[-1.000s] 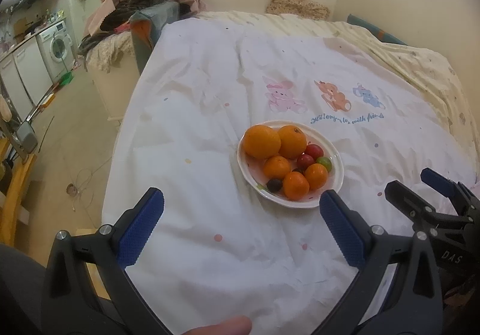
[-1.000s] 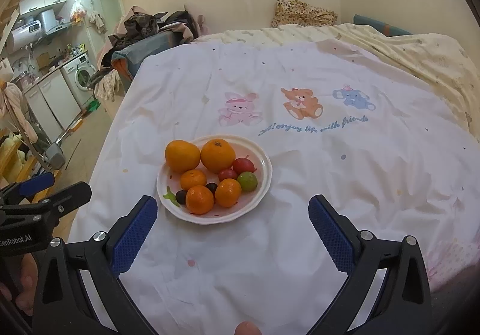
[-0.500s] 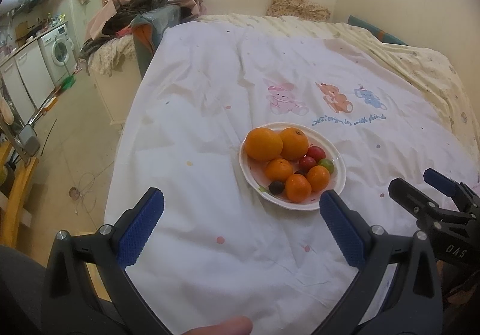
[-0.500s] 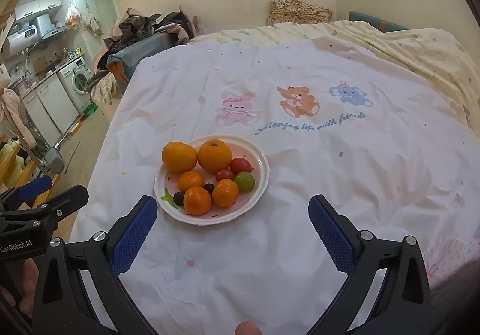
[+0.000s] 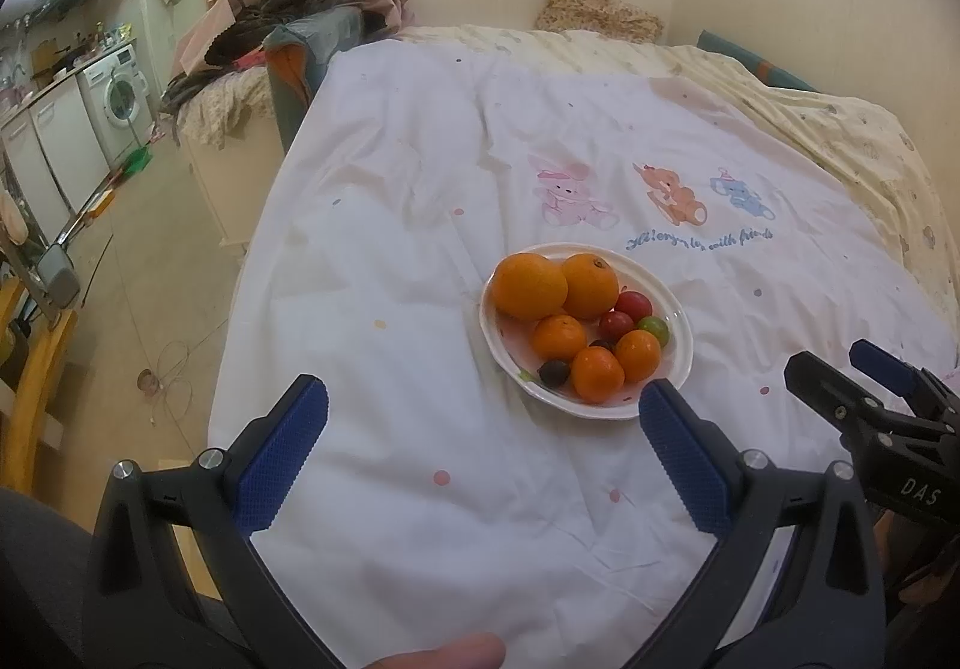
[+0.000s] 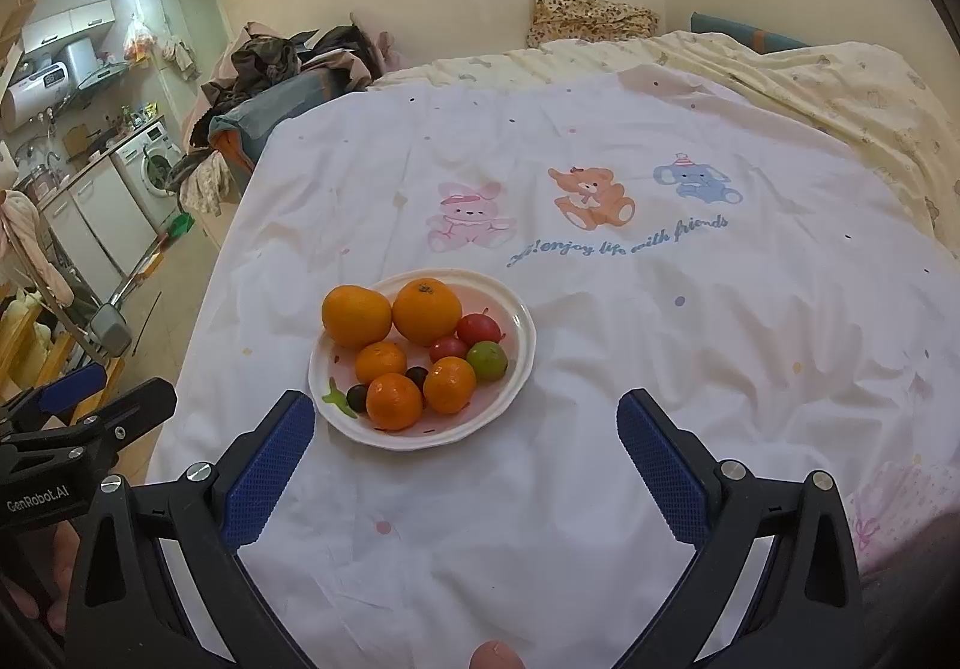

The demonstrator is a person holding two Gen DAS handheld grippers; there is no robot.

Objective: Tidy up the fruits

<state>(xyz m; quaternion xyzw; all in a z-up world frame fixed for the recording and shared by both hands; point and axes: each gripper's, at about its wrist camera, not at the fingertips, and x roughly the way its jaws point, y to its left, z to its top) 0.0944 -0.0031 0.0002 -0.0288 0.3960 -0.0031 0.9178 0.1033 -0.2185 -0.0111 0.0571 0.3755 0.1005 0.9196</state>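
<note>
A white plate of fruit rests on the white bedsheet. It carries two large oranges, three small tangerines, two red fruits, a green one and two dark ones. My left gripper hovers open just short of the plate's near left side, holding nothing. My right gripper is open too, with the plate just beyond its left finger. Each gripper also shows at the edge of the other's view.
The sheet has cartoon animals and blue lettering printed beyond the plate. A cream quilt lies at the far right. A heap of clothes is past the bed's left corner, with a washing machine and floor at left.
Both views have shifted slightly: the plate sits a little further right and lower in the left view and a touch higher in the right one. Both grippers stay open.
</note>
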